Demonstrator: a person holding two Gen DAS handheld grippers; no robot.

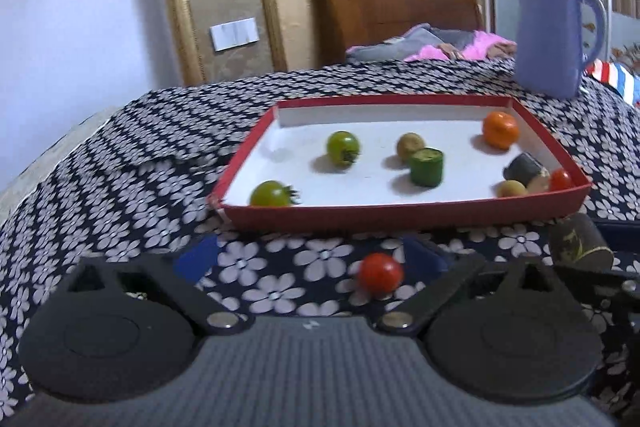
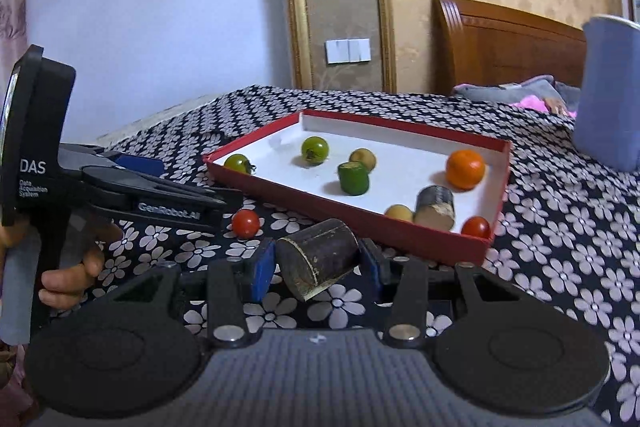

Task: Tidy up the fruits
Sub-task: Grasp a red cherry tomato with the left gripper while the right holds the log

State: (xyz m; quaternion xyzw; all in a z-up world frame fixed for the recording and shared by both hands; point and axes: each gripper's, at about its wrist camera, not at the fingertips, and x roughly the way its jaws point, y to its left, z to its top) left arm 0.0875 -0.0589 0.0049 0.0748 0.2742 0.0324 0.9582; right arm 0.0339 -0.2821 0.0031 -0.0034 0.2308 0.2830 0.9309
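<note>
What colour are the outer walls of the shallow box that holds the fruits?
Red; the box is white inside. The right wrist view shows it best.

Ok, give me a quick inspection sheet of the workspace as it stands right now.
Surface: flowered cloth, on which the tray stands.
Job's things: red tray holds two green tomatoes, an orange, a green cylinder, two small yellowish fruits, a dark cut piece and a red tomato; another red tomato lies on the cloth outside it.
Clutter: blue jug behind the tray.
Grippers: left tongs open around the loose tomato, apart from it; right tongs shut on a dark cylinder.
Cables: nothing seen.
Surroundings: wooden headboard, bedding, wall switch.
</note>
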